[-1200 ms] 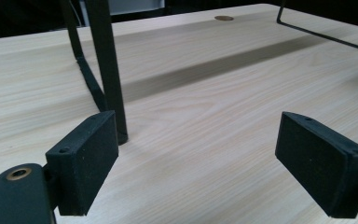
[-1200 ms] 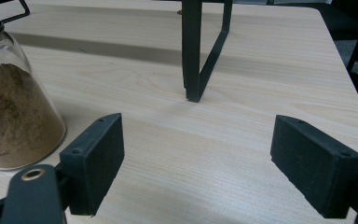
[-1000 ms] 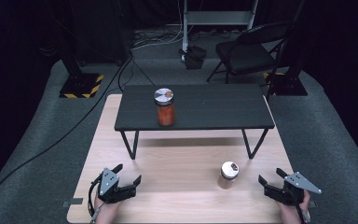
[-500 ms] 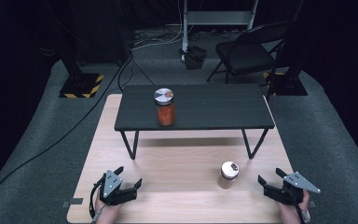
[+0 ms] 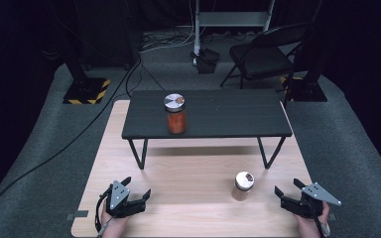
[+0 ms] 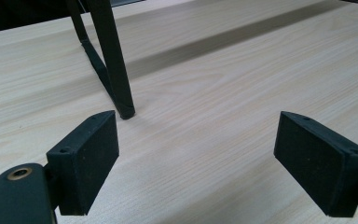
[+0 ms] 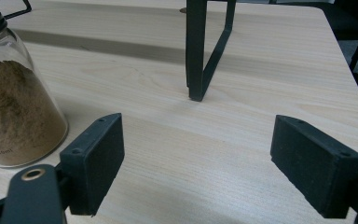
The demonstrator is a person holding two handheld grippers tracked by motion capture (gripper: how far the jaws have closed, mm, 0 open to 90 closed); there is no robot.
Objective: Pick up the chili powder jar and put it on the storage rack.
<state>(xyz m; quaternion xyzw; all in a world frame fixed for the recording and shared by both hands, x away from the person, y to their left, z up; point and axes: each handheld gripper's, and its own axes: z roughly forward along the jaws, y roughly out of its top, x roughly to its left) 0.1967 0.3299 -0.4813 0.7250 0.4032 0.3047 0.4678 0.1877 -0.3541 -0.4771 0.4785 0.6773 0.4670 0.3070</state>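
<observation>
Both claws parked at the near edge, released and empty.
The left claw [image 5: 138, 197] and right claw [image 5: 286, 190] are held low; the brown spice jar [image 5: 243, 186] is kept within the right's reach.

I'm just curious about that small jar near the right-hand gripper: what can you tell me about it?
The small jar is clear glass with a dark lid, partly filled with tan-brown powder. It stands upright on the pale wooden board, in front of the black raised shelf. Nothing touches it; the right gripper sits open beside it.

Orange-red jar [image 5: 176, 120] on black bench [image 5: 238, 115]; tan-brown jar [image 5: 242, 187] on pale wood board [image 5: 193, 173].
</observation>
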